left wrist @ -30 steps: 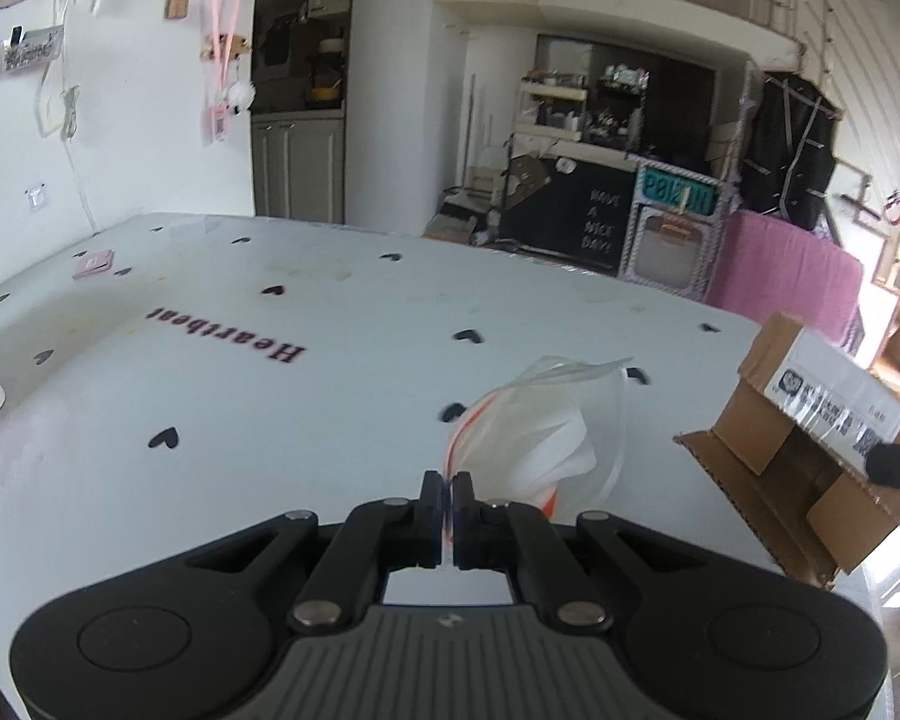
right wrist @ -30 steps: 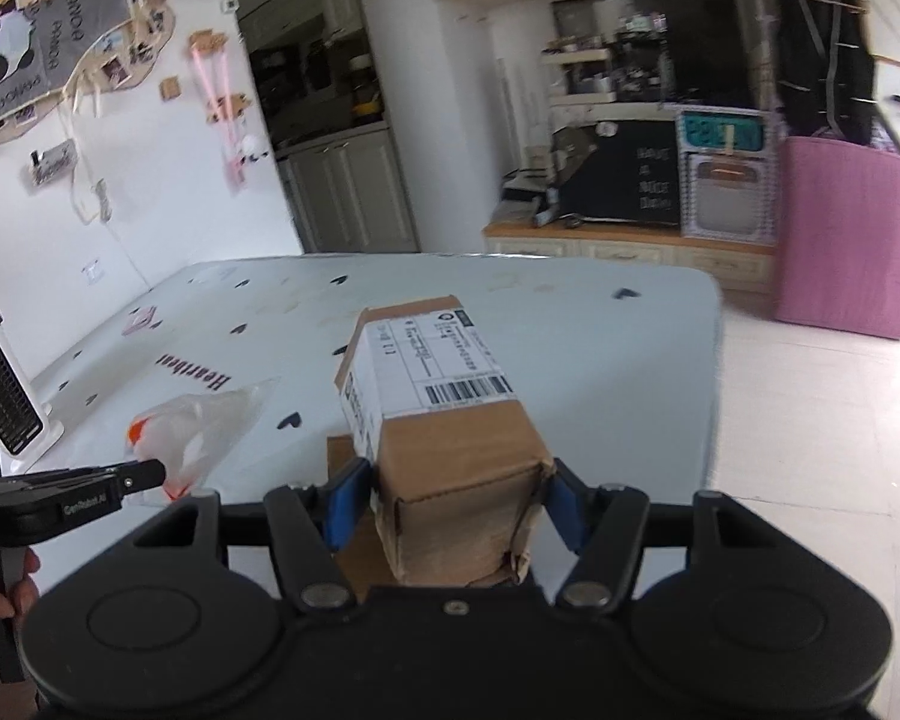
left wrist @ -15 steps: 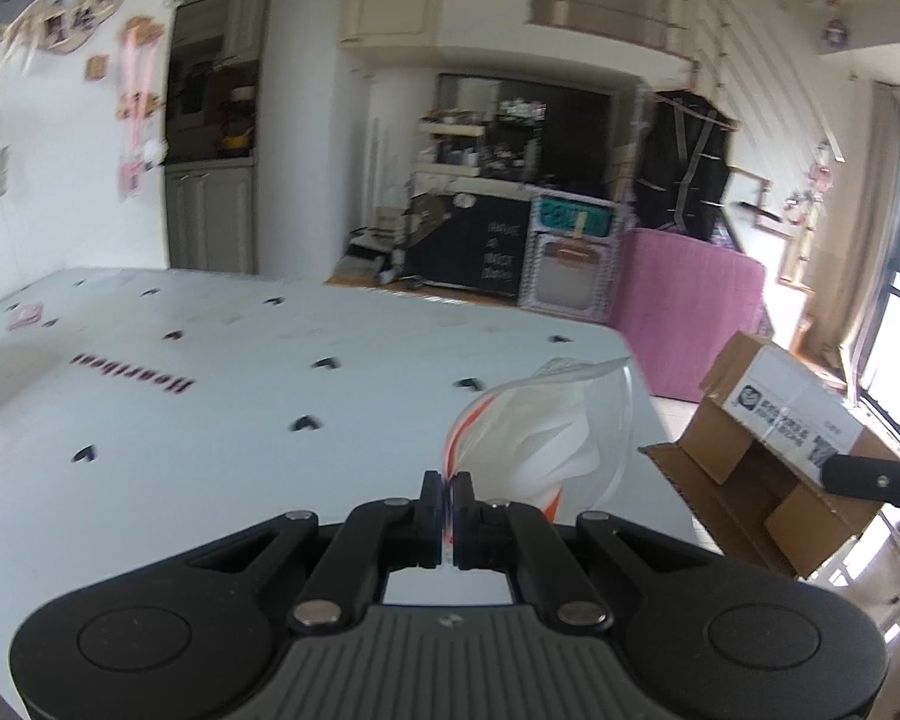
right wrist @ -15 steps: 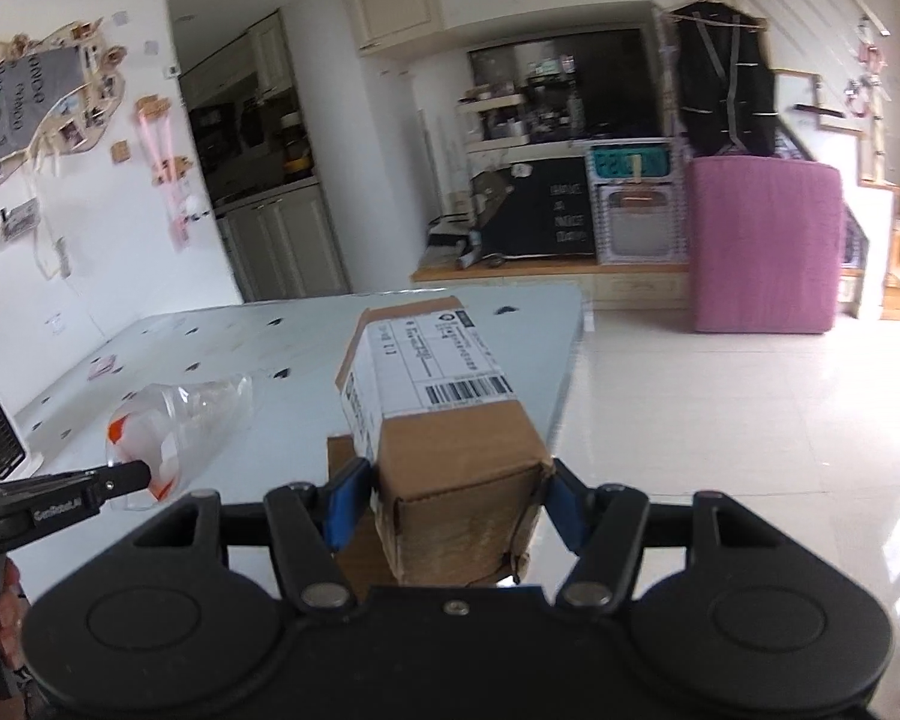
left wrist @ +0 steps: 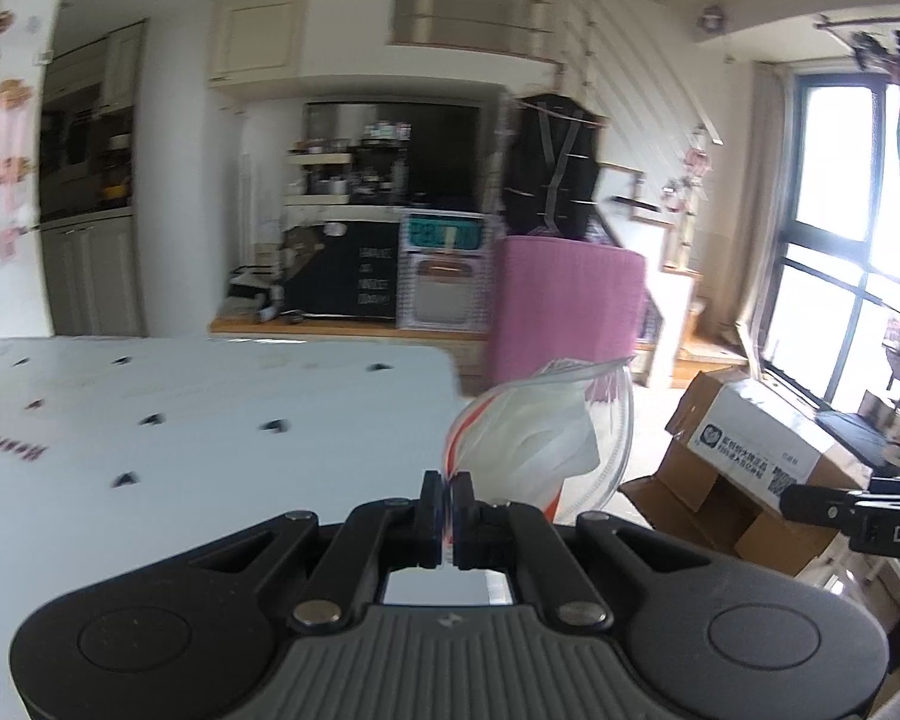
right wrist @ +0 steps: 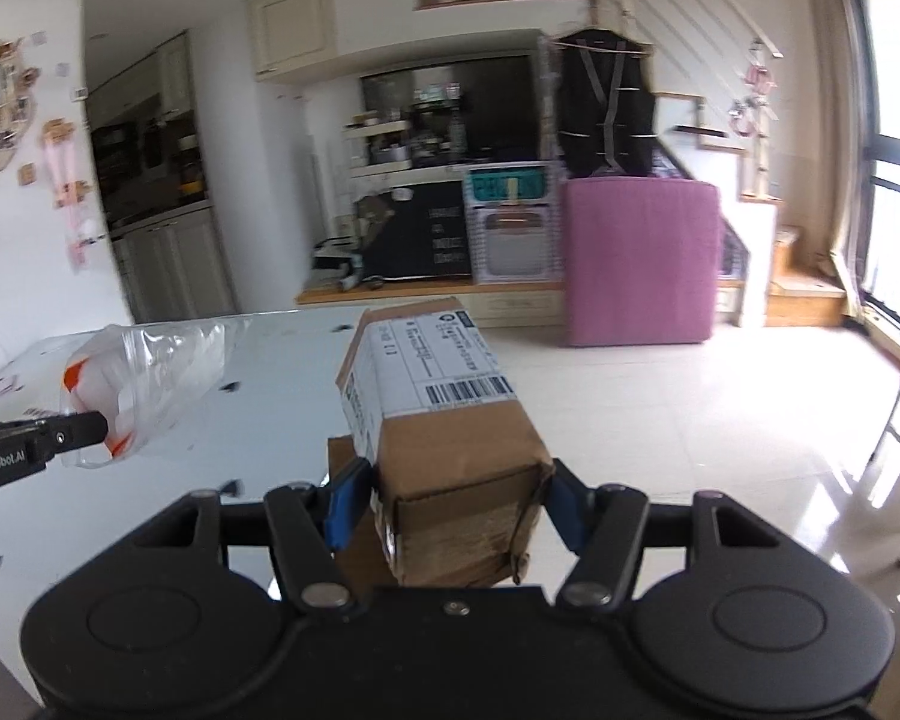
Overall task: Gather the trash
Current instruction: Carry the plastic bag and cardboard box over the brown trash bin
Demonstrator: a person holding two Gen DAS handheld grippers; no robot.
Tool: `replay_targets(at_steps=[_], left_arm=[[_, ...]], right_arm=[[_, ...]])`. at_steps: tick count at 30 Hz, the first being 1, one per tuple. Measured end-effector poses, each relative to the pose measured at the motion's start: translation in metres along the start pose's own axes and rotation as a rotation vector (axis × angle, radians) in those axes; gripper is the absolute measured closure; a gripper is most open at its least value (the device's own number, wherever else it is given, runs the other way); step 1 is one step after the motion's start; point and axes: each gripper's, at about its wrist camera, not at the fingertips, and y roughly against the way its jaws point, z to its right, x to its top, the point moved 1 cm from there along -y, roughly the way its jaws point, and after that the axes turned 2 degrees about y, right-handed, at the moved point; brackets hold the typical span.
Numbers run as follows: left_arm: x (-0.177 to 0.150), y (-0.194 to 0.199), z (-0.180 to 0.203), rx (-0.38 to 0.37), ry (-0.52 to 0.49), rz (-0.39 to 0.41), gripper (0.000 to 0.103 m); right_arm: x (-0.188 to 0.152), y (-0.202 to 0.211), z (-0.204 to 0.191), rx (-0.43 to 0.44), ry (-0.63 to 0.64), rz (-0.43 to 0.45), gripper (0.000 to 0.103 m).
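Note:
My left gripper point(left wrist: 447, 489) is shut on the edge of a clear plastic bag point(left wrist: 534, 438) with a red stripe and white paper inside, held in the air past the table's right edge. The bag also shows in the right wrist view point(right wrist: 144, 378). My right gripper point(right wrist: 456, 501) is shut on a brown cardboard box point(right wrist: 444, 420) with a white shipping label, its flap hanging below. The box shows in the left wrist view point(left wrist: 756, 468) to the right of the bag, with a right gripper finger point(left wrist: 834, 504) on it.
A white table point(left wrist: 180, 420) with small black hearts lies to the left and below. A pink cabinet point(right wrist: 639, 261) stands on the tiled floor point(right wrist: 720, 420) ahead. Counters and shelves line the far wall. A tall window point(left wrist: 840, 300) is at the right.
Both grippers have swung to the right, off the table toward the open floor, each carrying its load. The grips have not changed.

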Motion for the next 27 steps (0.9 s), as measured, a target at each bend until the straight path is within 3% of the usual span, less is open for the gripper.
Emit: replay_targets(at_steps=[5, 15, 27], left_arm=[[-0.005, -0.015, 0.041, -0.059, -0.024, -0.004, 0.102], [-0.046, -0.066, 0.124, -0.126, -0.066, -0.113, 0.102], [-0.117, -0.148, 0.152, -0.122, -0.023, -0.261, 0.102]], right_arm=[[-0.009, 0.011, 0.043, -0.062, -0.034, -0.004, 0.04], [-0.046, 0.004, 0.122, -0.12, -0.098, -0.061, 0.04], [-0.106, -0.049, 0.183, -0.161, -0.151, -0.203, 0.04]])
